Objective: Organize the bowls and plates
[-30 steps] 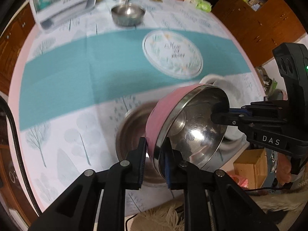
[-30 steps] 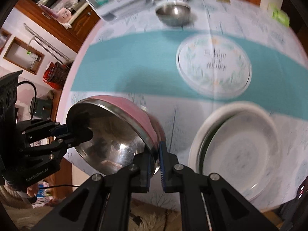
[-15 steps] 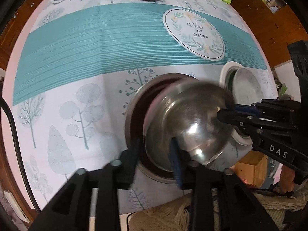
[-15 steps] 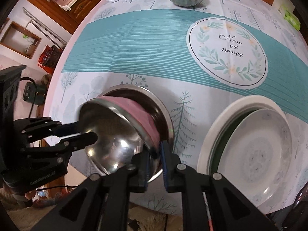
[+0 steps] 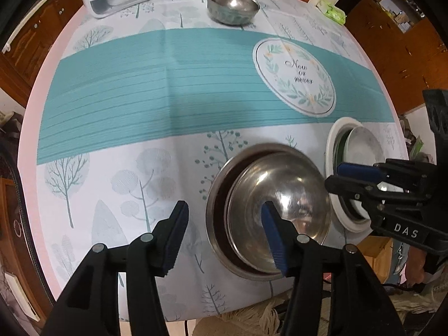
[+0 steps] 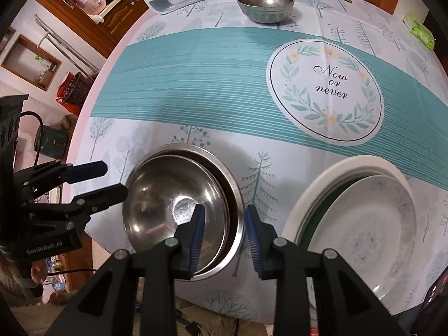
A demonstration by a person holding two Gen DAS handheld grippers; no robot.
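tablecloth (image 6: 196, 89) lettering reads sharp only from right gripper (image 6: 224, 232).

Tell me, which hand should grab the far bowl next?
Probably the left gripper: open, with the far bowl almost straight ahead. The right gripper, also open, straddles the rim of the nested bowls.

You had three steel bowls on the counter (image 6: 196, 89): two nested near you, the inner bowl (image 6: 173, 204) sitting in the outer bowl (image 6: 233, 196), and a third bowl (image 6: 264, 4) at the far side. One stack of plates (image 6: 364, 232) stood beside the nested pair.
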